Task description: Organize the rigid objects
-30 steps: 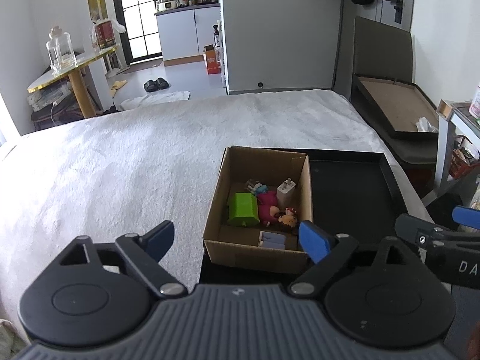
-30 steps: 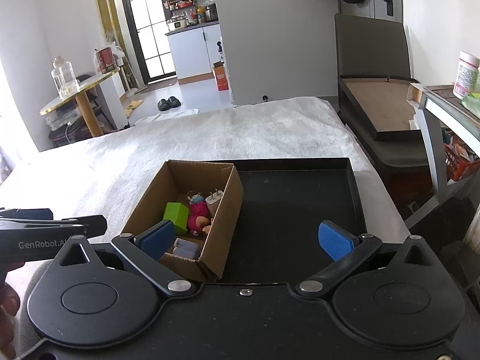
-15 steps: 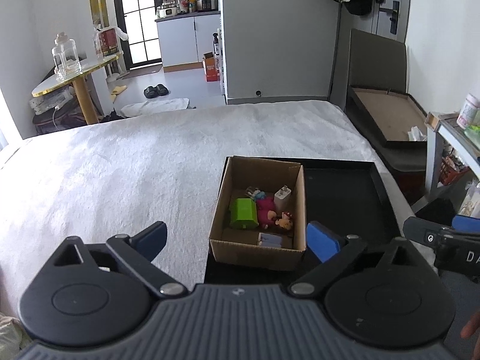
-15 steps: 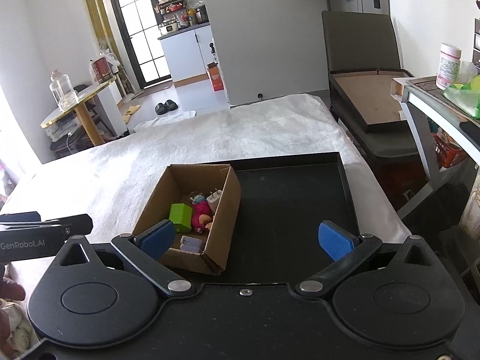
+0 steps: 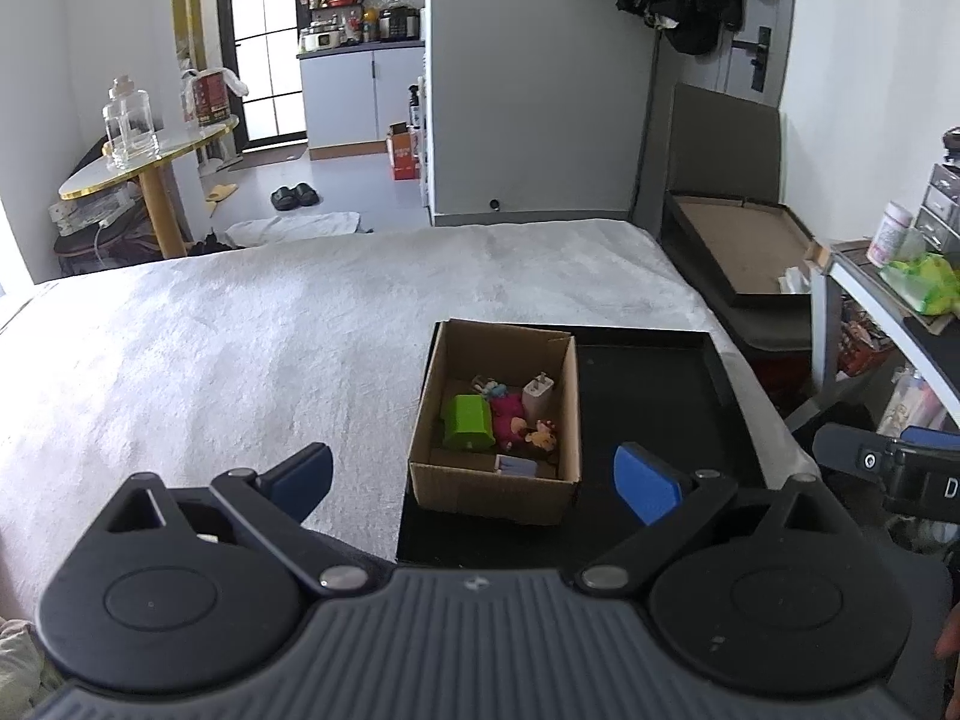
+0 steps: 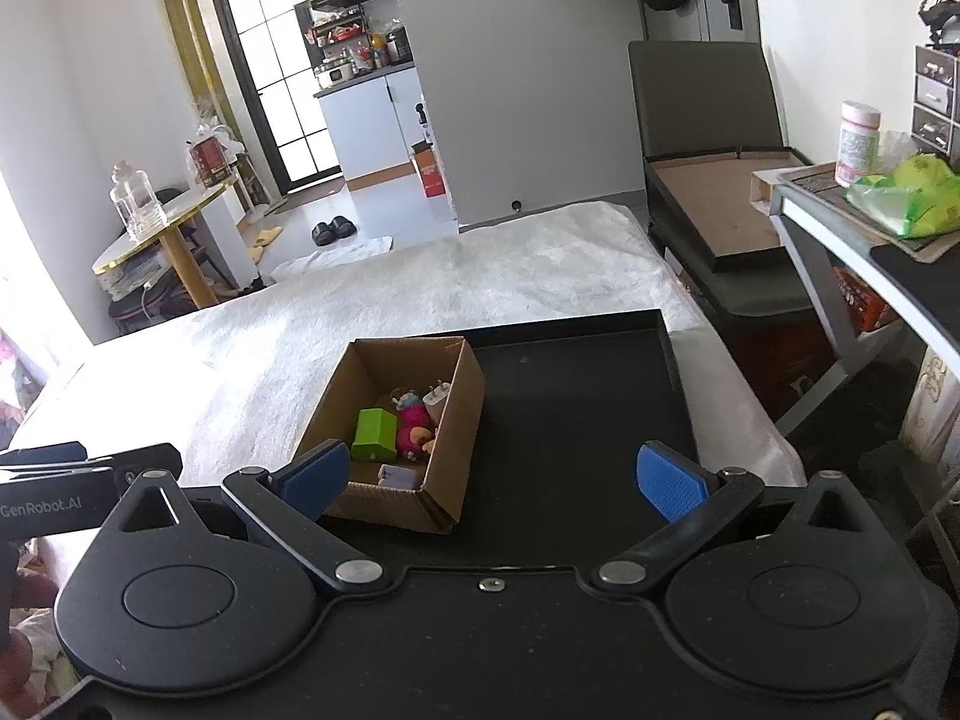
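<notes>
Cardboard box (image 5: pixel 495 420) seated at left end of black tray (image 5: pixel 654 384) on white bedcover (image 5: pixel 240 348); green block (image 5: pixel 469 420), pink toy (image 5: pixel 509 414) and white plug (image 5: pixel 538 390) inside. Left gripper (image 5: pixel 474 477) spread wide, just opened further, nothing between pads. Right gripper (image 6: pixel 492 480) likewise wide and empty. Shelf edge (image 6: pixel 840 252) with white jar (image 6: pixel 859 135) crowding right side, best seen from right wrist. Tray floor right of box bare. Side table (image 5: pixel 144 159) well apart.
</notes>
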The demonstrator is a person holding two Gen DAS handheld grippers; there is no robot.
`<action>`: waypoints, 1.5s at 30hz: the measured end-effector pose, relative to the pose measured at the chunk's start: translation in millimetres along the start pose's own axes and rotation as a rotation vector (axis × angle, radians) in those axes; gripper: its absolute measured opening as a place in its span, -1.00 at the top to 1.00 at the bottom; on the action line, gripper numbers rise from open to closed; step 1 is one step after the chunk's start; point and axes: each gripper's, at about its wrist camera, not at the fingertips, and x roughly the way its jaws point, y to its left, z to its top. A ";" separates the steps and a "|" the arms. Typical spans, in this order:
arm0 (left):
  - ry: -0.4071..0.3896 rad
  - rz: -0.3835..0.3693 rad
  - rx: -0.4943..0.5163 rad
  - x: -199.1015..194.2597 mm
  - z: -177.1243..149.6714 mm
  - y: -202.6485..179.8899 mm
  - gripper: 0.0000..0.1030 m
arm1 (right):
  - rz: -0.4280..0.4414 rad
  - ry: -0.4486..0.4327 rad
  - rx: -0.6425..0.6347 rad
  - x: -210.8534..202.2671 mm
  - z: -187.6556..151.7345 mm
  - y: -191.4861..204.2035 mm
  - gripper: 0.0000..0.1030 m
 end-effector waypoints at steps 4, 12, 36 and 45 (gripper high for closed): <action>-0.013 -0.012 0.004 -10.0 -0.3 -0.5 -0.93 | -0.009 -0.017 -0.013 -13.8 2.0 2.2 -1.00; -0.036 -0.020 0.003 -29.7 -4.2 -2.4 -0.93 | -0.024 -0.027 0.001 -36.6 3.0 -0.3 -1.00; -0.050 -0.016 0.014 -55.2 -11.7 0.6 -0.94 | -0.010 -0.014 -0.051 -48.2 -6.9 21.7 -1.00; -0.046 -0.020 0.011 -54.7 -12.7 0.9 -0.94 | -0.017 -0.013 -0.055 -49.3 -6.8 23.5 -1.00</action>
